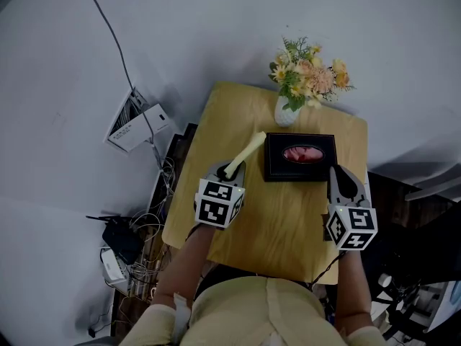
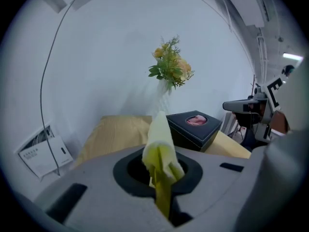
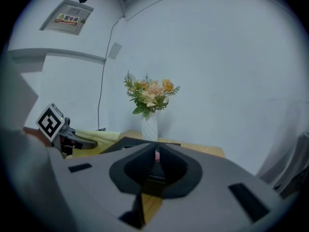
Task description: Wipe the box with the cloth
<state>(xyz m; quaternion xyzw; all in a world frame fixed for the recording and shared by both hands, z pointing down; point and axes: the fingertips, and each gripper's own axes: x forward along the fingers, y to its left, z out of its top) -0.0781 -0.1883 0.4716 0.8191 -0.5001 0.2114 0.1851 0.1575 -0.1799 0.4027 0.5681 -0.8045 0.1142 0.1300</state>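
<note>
I'm clamping the cloth (image 1: 246, 152) in my left gripper (image 1: 235, 169), beside the box (image 1: 300, 157) on the table (image 1: 274, 225). My right gripper (image 1: 338, 171) is hovering clenched, empty. Wiping unbraced risks shoving the box into the vase (image 1: 286, 112).

Black box on the table, yellow cloth held beside it

The box (image 1: 300, 157) is black and rectangular, with an oval top opening showing pink; it lies flat at the far part of the wooden table (image 1: 274, 215). The pale yellow cloth (image 1: 246, 153), bunched into a long roll, is clamped in the left gripper (image 1: 234, 170), its free end just beside the box's far left corner.
</note>
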